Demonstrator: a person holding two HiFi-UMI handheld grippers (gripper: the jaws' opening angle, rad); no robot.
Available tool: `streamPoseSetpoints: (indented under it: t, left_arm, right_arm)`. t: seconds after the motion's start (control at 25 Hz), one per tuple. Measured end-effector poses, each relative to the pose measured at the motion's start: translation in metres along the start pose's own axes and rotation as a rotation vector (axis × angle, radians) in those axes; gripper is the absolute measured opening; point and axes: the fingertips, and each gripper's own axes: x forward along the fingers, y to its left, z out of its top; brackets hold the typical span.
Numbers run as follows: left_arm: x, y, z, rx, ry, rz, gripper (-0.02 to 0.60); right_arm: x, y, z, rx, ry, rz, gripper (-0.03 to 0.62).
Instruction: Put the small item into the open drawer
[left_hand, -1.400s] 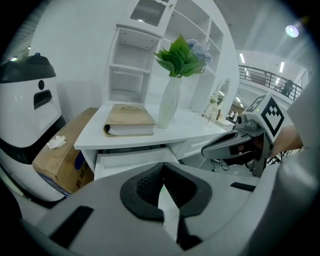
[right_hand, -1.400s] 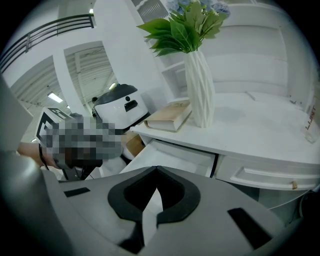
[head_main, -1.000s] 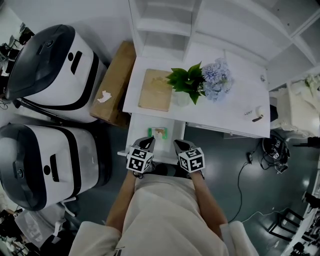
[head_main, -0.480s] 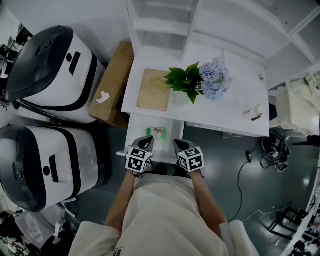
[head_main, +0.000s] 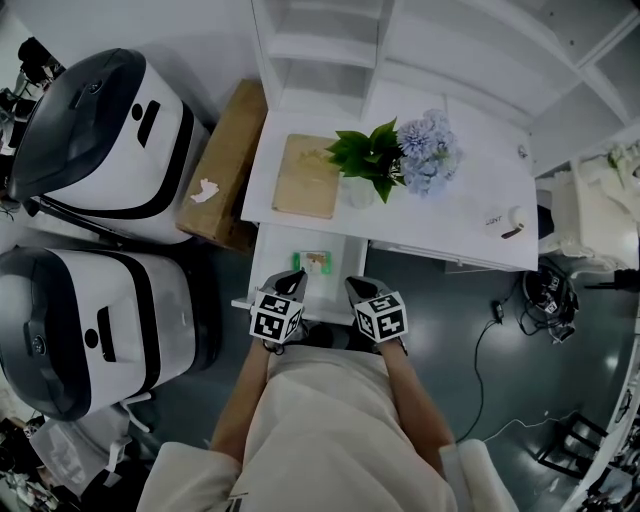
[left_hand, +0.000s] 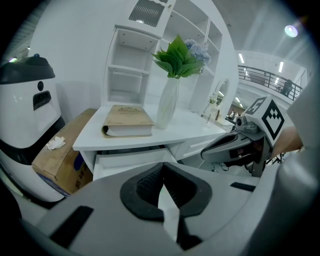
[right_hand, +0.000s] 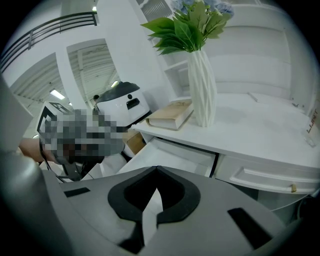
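Nothing has shifted over the last second: my left tongs (head_main: 297, 277) and right tongs (head_main: 356, 286) sit where they were, side by side at the near edge of the drawer (head_main: 264, 268), and the item (head_main: 318, 262) lies in the same spot inside it. Both tongs are closed tip to tip with nothing between them.

The drawer is pulled out from under a white bench (head_main: 455, 215). On the bench I see a tan book (head_main: 307, 178) and, just beside it, a white vase (head_main: 358, 192) with green leaves and pale blue flowers. White shelves (head_main: 325, 50) stand behind. Left of the bench a cardboard box (head_main: 228, 165) rests on the dark floor (head_main: 470, 330), next to two white-and-black machines (head_main: 100, 130).

The item is small and flat, green with a paler patch, lying toward the back of the drawer; it is too small for me to tell more.
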Motion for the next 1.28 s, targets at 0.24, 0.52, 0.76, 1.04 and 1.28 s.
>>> streamPoseSetpoints:
  t: [0.24, 0.52, 0.76, 1.04, 1.28]
  left_arm:
    - [0.0025, -0.002, -0.0017, -0.001, 0.006, -0.001, 0.017]
    - [0.002, -0.0015, -0.0016, 0.001, 0.007, 0.0, 0.017]
    - [0.0031, -0.0019, -0.0032, 0.007, 0.011, -0.004, 0.017]
    - [0.0032, -0.0005, -0.0042, 0.011, 0.021, -0.011, 0.017]
    - [0.0036, 0.0021, -0.0032, 0.011, 0.021, -0.011, 0.017]
  right_arm:
    - [-0.0024, -0.0048, -0.0026, 0.003, -0.001, -0.01, 0.02]
    - [-0.0028, -0.0055, -0.003, 0.005, -0.004, -0.014, 0.02]
    - [-0.0021, -0.0048, -0.0022, 0.0, -0.003, -0.014, 0.02]
    - [-0.0005, -0.0034, -0.0007, 0.002, -0.007, -0.015, 0.02]
    - [0.0014, -0.0042, 0.0, 0.002, -0.004, -0.017, 0.02]
